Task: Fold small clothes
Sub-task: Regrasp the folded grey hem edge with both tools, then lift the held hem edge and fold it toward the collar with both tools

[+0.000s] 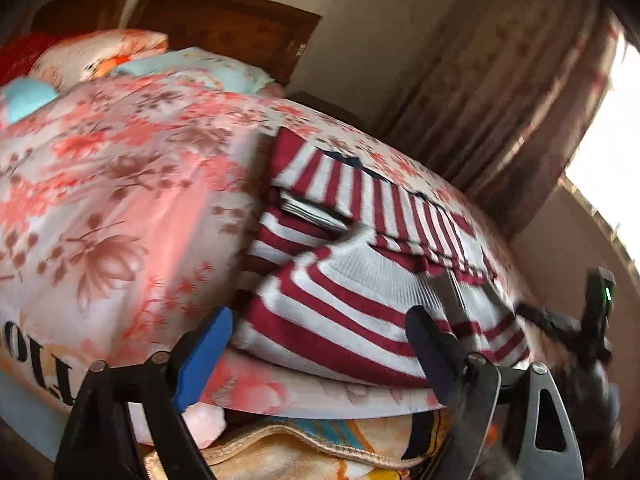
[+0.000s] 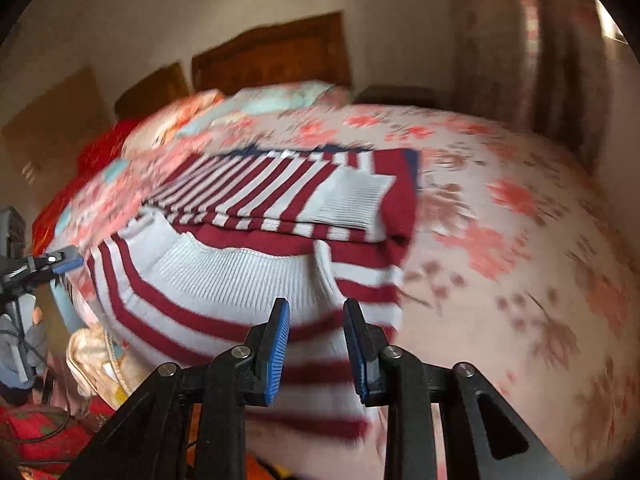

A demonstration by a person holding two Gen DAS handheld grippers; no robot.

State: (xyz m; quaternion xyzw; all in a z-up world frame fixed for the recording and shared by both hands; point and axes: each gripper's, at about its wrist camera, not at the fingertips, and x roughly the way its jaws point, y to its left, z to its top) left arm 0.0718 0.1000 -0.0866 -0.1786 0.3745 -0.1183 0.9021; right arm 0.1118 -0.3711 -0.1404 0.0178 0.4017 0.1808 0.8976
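Note:
A maroon-and-white striped sweater (image 1: 340, 292) lies partly folded on the floral bedsheet (image 1: 120, 200), its white ribbed band facing up. My left gripper (image 1: 320, 344) is at the sweater's near edge, jaws wide open, and the blue pads (image 1: 204, 356) do not press the cloth. In the right wrist view the sweater (image 2: 240, 280) fills the middle. My right gripper (image 2: 318, 332) hovers over its near striped end, jaws a little apart with nothing pinched. At the left edge of that view shows one blue fingertip (image 2: 70, 264) of the left gripper.
A wooden headboard (image 1: 224, 20) and pillows (image 1: 100, 56) are at the far end of the bed. A curtain (image 1: 500, 100) and a bright window (image 1: 612, 152) are on the right. A patterned blanket (image 1: 300, 452) hangs below the bed's near edge.

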